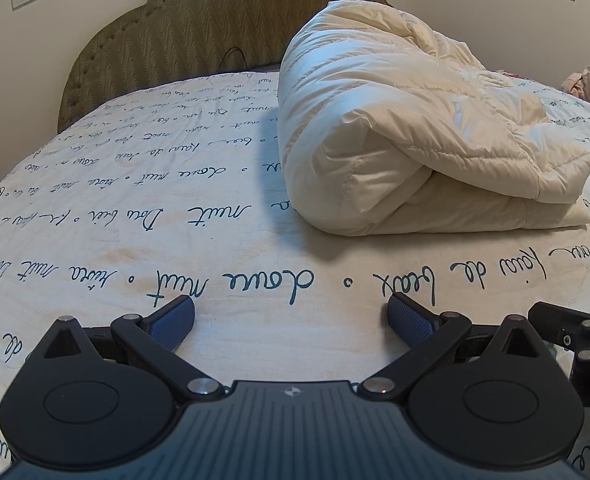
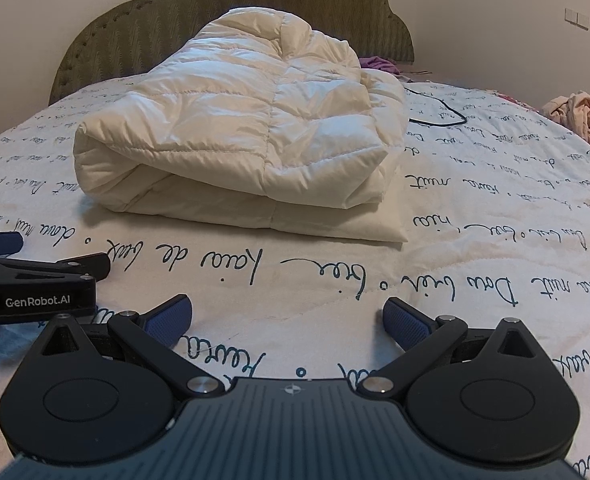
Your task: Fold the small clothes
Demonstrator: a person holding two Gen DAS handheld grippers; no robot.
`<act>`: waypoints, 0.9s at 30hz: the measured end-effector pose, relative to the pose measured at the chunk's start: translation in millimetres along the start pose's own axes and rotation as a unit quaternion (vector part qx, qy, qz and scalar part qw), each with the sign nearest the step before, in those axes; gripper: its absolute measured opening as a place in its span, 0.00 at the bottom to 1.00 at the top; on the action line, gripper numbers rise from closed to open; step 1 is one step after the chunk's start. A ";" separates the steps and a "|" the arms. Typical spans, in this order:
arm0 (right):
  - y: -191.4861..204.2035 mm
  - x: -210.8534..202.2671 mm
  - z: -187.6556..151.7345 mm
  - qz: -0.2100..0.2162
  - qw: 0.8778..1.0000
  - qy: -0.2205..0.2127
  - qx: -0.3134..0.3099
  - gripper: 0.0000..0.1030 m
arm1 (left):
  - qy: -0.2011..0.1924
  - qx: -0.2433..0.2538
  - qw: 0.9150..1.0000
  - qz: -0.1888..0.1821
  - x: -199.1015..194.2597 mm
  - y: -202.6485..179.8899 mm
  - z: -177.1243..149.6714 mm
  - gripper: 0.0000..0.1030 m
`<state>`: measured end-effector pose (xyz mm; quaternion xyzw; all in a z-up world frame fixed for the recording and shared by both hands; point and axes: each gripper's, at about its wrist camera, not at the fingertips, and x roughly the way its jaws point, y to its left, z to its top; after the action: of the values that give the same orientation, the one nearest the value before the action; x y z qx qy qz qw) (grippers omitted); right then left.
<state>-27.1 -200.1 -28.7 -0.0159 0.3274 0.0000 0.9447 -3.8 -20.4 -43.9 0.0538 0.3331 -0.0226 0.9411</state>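
Note:
A cream quilted puffer garment [image 1: 407, 128] lies folded in a thick bundle on the bed; in the right wrist view the same garment [image 2: 239, 136] sits straight ahead. My left gripper [image 1: 291, 316] is open, low over the bedspread, with nothing between its blue-padded fingers [image 1: 173, 322], short of the bundle and to its left. My right gripper [image 2: 287, 316] is open too, in front of the bundle, holding nothing. The left gripper's body [image 2: 35, 284] shows at the left edge of the right wrist view.
The bedspread [image 1: 135, 208] is white with dark script writing. A green padded headboard [image 1: 199, 28] stands behind. A pile of pink clothes [image 2: 579, 116] and purple cloth [image 2: 379, 65] lie at the far right. A black cable [image 2: 439, 114] trails beside the bundle.

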 end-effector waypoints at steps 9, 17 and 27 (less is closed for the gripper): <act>5.4 -13.4 0.8 0.001 1.000 -0.008 0.001 1.00 | 0.013 -0.006 1.000 0.005 -12.4 1.4 -0.8 1.00; -0.9 -19.4 0.0 -0.006 1.000 -0.013 0.000 1.00 | 0.011 0.001 1.000 0.006 -19.3 -1.2 -1.8 1.00; -4.7 -24.2 0.2 -0.006 1.000 -0.020 0.005 1.00 | 0.010 0.004 1.000 0.004 -22.7 -5.2 -0.7 1.00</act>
<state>-45.9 -204.5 -13.4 -0.0134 0.3081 -0.0067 0.9512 -22.3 -25.3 -30.6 0.0595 0.3420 -0.0198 0.9376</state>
